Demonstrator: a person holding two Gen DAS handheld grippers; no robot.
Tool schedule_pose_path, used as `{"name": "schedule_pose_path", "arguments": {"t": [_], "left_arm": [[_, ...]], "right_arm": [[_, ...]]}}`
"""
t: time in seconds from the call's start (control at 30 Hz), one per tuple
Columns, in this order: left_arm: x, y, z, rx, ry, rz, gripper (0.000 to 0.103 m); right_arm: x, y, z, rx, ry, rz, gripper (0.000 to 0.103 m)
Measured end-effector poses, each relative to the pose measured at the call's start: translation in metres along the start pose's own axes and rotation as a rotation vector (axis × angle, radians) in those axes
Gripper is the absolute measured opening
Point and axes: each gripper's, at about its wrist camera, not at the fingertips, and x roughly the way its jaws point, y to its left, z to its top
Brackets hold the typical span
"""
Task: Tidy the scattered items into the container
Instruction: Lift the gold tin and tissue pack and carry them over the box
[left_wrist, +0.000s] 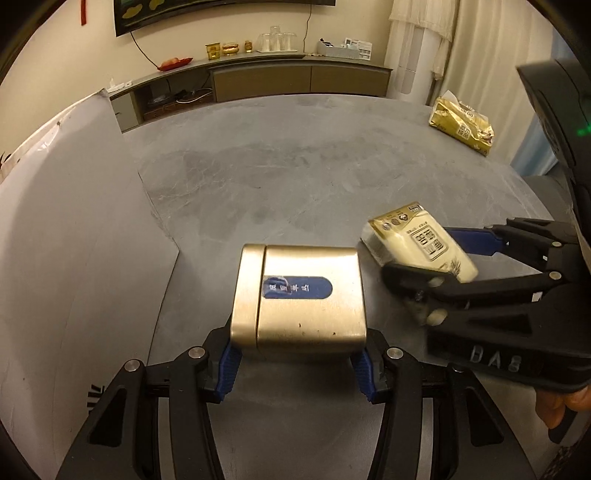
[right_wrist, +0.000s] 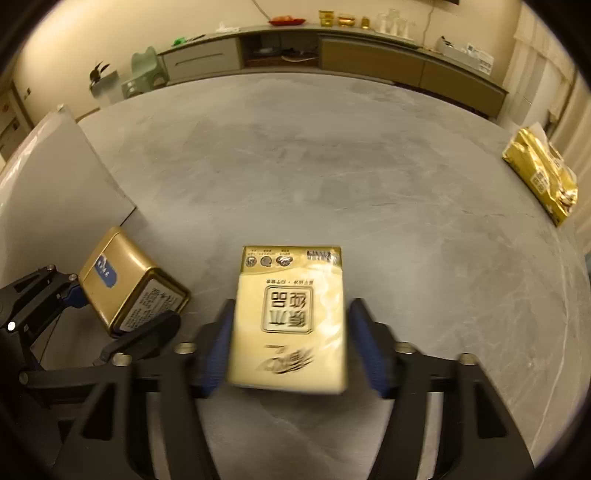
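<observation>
A gold metal tin (left_wrist: 299, 295) with a blue label sits between the blue pads of my left gripper (left_wrist: 297, 354), which is shut on it. In the right wrist view the same tin (right_wrist: 122, 280) hangs tilted above the table. My right gripper (right_wrist: 291, 343) is shut on a cream tissue pack (right_wrist: 290, 317). In the left wrist view that pack (left_wrist: 421, 240) is held just right of the tin. The pale grey wall of the container (left_wrist: 74, 240) rises at the left, close to the tin, and appears as the container (right_wrist: 48, 177) from the right wrist.
The grey stone table (left_wrist: 295, 166) stretches ahead. A crumpled gold tissue packet (left_wrist: 461, 123) lies near its far right edge, also visible as the packet (right_wrist: 543, 177). A low cabinet (left_wrist: 295, 77) with small ornaments lines the back wall.
</observation>
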Motion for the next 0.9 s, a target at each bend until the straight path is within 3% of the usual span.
{"name": "schedule_pose_path", "arguments": {"t": [0.5,0.9], "left_arm": [[-0.035,0.006,0.008,-0.019,-0.088,0.014,0.051],[-0.082,0.000,-0.028,-0.031,-0.102,0.000,0.051]], "right_arm": [[-0.027,-0.011,-0.001,0.087,-0.021,0.108,0.053],[-0.062,0.001,-0.012,0.101,-0.074,0.162,0.054]]}}
